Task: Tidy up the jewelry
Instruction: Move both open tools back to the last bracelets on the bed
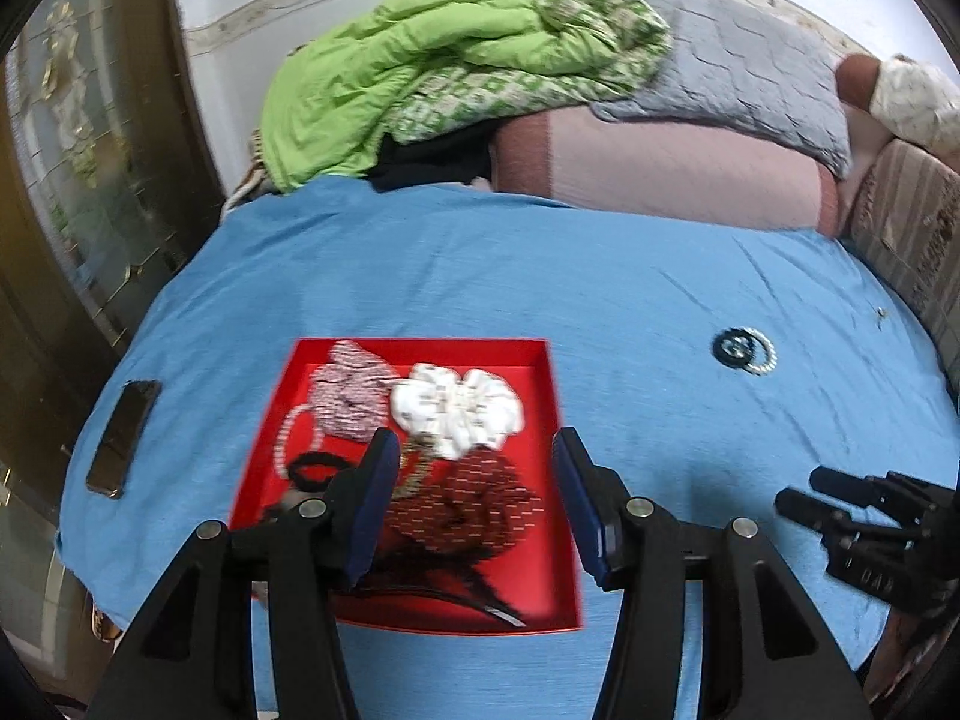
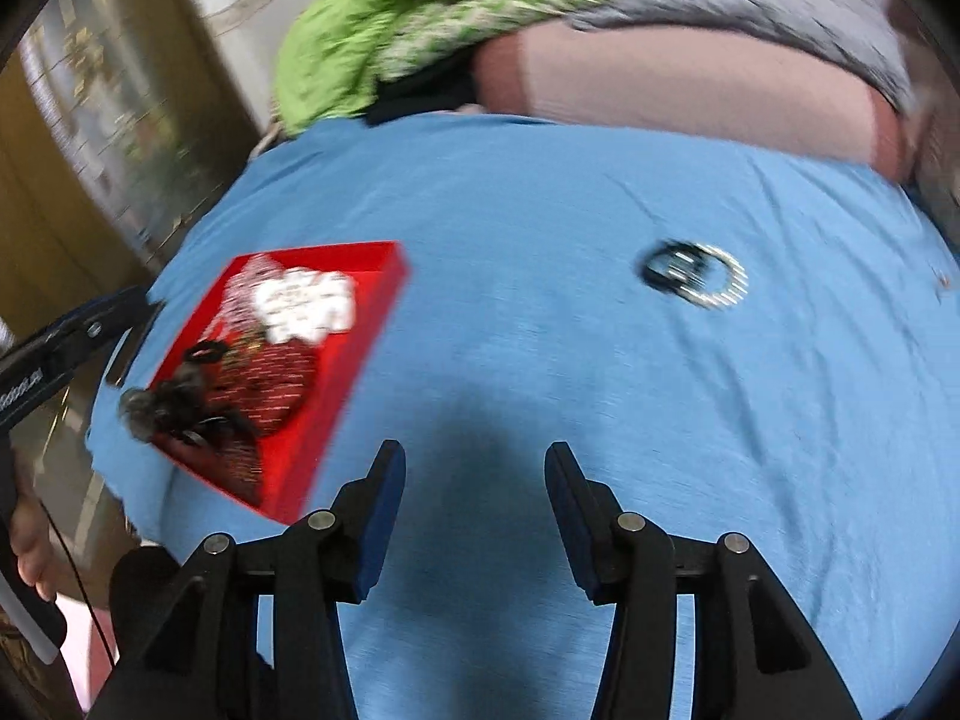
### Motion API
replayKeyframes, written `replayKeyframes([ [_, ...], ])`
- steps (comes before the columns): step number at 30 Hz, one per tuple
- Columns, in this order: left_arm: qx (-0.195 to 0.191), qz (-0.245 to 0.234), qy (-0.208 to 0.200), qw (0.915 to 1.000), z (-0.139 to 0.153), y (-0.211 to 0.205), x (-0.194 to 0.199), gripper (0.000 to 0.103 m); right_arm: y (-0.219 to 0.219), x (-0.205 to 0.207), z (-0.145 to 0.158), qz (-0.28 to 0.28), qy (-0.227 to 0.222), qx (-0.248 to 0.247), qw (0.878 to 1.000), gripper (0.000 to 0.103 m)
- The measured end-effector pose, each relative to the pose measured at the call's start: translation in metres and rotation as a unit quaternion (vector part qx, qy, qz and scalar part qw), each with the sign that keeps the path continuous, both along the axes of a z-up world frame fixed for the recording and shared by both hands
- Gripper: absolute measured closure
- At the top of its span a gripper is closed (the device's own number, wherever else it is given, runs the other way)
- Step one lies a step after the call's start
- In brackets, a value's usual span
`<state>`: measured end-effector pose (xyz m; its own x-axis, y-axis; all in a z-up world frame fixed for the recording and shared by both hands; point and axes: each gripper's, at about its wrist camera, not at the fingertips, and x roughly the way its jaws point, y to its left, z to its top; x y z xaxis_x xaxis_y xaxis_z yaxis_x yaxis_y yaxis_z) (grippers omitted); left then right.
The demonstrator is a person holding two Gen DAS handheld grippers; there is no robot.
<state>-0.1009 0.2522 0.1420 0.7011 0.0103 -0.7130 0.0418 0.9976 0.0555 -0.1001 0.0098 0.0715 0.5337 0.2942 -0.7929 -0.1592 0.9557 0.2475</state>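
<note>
Both wrist cameras are looking steeply down along their fingers. They are sharing the blue cloth-covered bed (image 1: 660, 300) and shallow red cardboard tray (image 1: 543, 396), which is lying nearer the left camera.

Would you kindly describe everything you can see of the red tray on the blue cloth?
The red tray is a shallow, square-cornered box with low upright walls, matte like card or plastic. It lies flat on the blue cloth. Inside it lie a white scrunchie, a pink-and-white striped scrunchie, a dark red patterned scrunchie, a black hair tie, a pale bead bracelet and dark feathery strands. The left gripper hangs open above it, holding nothing.
</note>
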Motion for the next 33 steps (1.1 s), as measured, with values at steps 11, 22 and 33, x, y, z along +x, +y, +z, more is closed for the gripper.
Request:
replayKeyframes([
  [11, -0.026, -0.045, 0.056, 0.9971, -0.029, -0.068, 0.035, 0.051, -0.121, 0.007, -0.019, -0.109, 0.016, -0.010, 0.994, 0.050],
  [22, -0.039, -0.065, 0.099, 0.9922, -0.073, -0.117, 0.086, 0.051, -0.137, 0.107, -0.034, -0.091, -0.010, -0.020, 0.996, 0.050],
  [33, -0.057, -0.070, 0.108, 0.9901, -0.096, -0.148, 0.152, 0.051, -0.123, 0.178, -0.072, -0.088, 0.012, -0.138, 0.986, 0.057],
])
